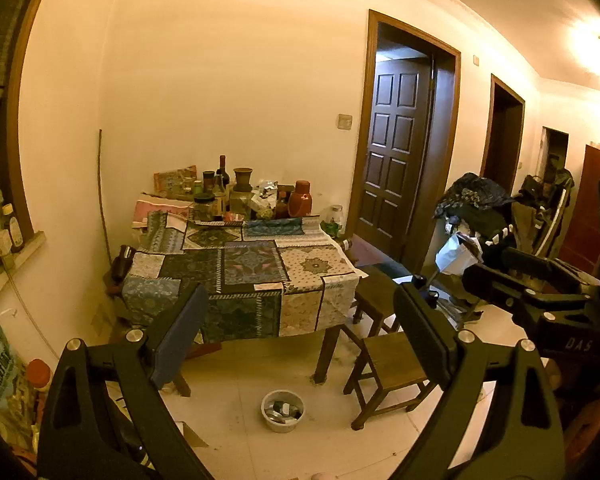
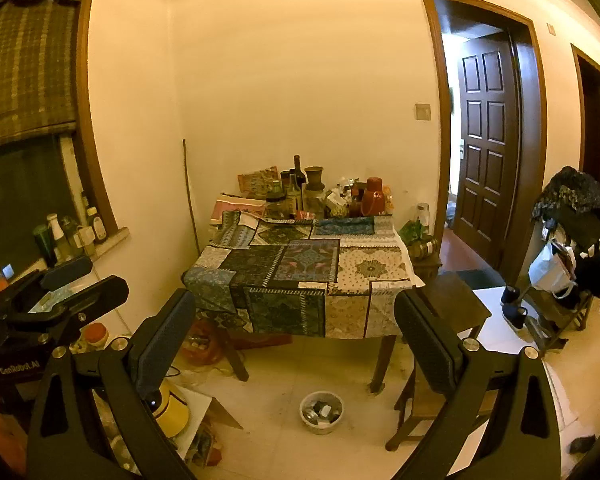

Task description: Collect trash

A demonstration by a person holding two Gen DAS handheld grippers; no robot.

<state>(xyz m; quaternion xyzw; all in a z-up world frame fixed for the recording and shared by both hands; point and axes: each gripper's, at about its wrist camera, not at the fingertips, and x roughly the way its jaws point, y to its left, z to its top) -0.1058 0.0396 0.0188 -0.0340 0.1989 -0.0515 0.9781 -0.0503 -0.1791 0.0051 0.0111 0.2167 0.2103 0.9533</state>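
Trash bowl (image 1: 283, 411) sits on the floor by the table leg (image 1: 327, 354), below and ahead of both your grippers, well apart. Left gripper (image 1: 300, 336) and right gripper (image 2: 296, 338) both wide open, empty. Neither clearly nearer; bowl is round, approach from above.

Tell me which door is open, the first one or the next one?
The first door, nearest the table. It is swung inward, with a bright room showing beside it. The next doorway along the wall is just dark; I cannot tell its door.
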